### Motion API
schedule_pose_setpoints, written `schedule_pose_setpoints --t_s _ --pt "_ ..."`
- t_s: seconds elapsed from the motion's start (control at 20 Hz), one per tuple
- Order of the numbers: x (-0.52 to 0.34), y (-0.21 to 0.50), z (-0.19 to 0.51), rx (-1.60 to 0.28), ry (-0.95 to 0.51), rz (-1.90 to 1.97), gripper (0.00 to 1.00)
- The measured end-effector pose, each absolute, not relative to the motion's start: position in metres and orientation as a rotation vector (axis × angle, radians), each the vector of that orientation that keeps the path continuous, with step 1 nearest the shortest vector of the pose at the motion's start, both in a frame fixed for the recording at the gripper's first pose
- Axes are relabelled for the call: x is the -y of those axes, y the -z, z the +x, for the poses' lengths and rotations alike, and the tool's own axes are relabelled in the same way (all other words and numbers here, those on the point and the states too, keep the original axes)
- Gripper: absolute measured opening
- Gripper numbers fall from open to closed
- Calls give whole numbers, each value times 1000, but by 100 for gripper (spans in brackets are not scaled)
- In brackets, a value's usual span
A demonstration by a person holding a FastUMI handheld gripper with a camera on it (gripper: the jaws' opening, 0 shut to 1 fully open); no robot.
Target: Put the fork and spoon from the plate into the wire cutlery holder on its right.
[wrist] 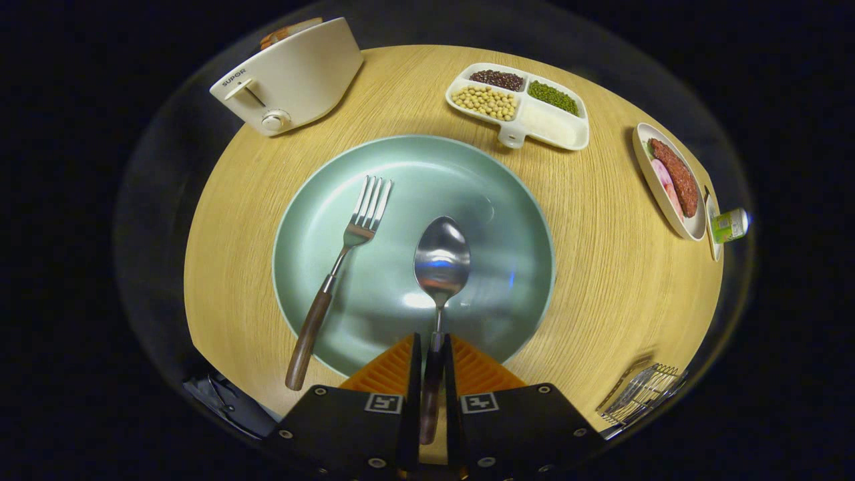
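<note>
Your gripper (431,354) is closed on the spoon (441,257): both fingers (407,374) press against the dark wooden handle, which runs back between them toward you. The metal neck comes out just ahead of the fingertips, and the bowl lies face up beyond them at 12 o'clock, near the middle of the plate (494,200). You cannot tell whether the bowl rests on the plate or is lifted just clear of it.

The fork (347,247) lies at about 10 o'clock from the fingertips, apart from the spoon. Its tines point away from you over the plate's left half, and its wooden handle slants back toward 7 o'clock, crossing the plate's rim so that the butt end sits over the bench (601,267).

The holder (641,394) stands at about 3 to 4 o'clock from the gripper, well apart from the plate, near the bench's right edge; part of its wire frame is visible.

Beyond the plate, a toaster (294,73) sits at 11 o'clock. A divided tray (521,107) with beans and grains sits at 1 o'clock, just past the plate's far rim. Farther out at 2 o'clock, a dish (668,180) holds food, with a small green carton (729,225) beside it at the bench's edge.
</note>
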State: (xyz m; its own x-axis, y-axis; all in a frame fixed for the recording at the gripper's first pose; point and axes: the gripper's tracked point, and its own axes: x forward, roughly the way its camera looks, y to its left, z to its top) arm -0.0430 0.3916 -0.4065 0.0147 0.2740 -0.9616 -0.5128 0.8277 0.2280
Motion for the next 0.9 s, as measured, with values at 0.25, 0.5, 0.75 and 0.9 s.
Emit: schedule_pose_setpoints --t_s 0.25,0.5,0.75,0.9 --pt "-393 392 -39 -1412 -622 -139 5" --pt "-378 348 -25 -1298 -643 -47 5" --pt "-330 304 -17 -1202 -615 50 5" --pt "-290 285 -17 -1164 -567 106 5"
